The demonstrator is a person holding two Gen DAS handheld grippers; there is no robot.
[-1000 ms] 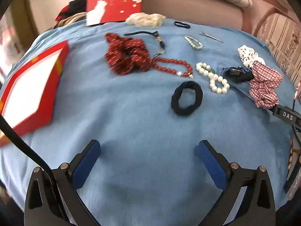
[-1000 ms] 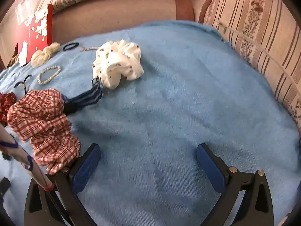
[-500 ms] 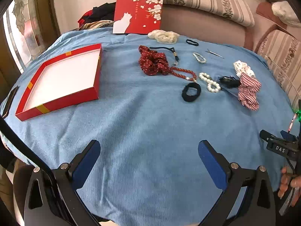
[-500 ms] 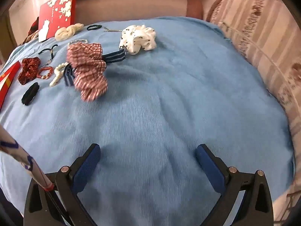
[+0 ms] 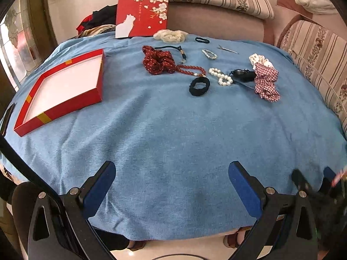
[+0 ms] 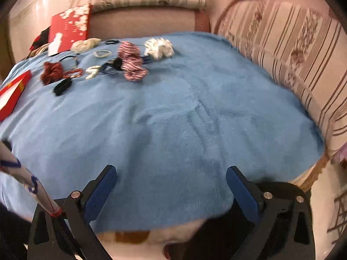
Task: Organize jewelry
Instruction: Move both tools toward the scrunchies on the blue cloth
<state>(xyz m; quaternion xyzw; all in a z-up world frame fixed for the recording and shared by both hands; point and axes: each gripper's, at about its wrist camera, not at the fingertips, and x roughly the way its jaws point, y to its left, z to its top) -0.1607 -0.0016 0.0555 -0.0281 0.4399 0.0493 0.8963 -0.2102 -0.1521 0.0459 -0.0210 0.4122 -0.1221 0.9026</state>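
An empty red box (image 5: 63,88) with a white floor lies at the left of the blue cloth (image 5: 173,130). Far across the cloth lie a dark red scrunchie (image 5: 159,62), red bead bracelet (image 5: 190,71), black hair tie (image 5: 199,86), white pearl bracelet (image 5: 221,77), small pearl bracelet (image 5: 209,54), red checked scrunchie (image 5: 266,82) and white spotted scrunchie (image 6: 159,48). My left gripper (image 5: 172,186) is open over the cloth's near edge, holding nothing. My right gripper (image 6: 171,186) is open too, far from the jewelry cluster (image 6: 97,69).
A red lid with white flowers (image 5: 142,14) leans against the striped sofa (image 5: 314,49) behind the table. A cream scrunchie (image 5: 171,35), thin black band (image 5: 202,40) and metal clip (image 5: 227,49) lie at the back. The right view is blurred.
Both grippers have pulled back toward the cloth's near edge, so the jewelry now looks small and far. The red box has come fully into the left view. Both grippers stayed open.
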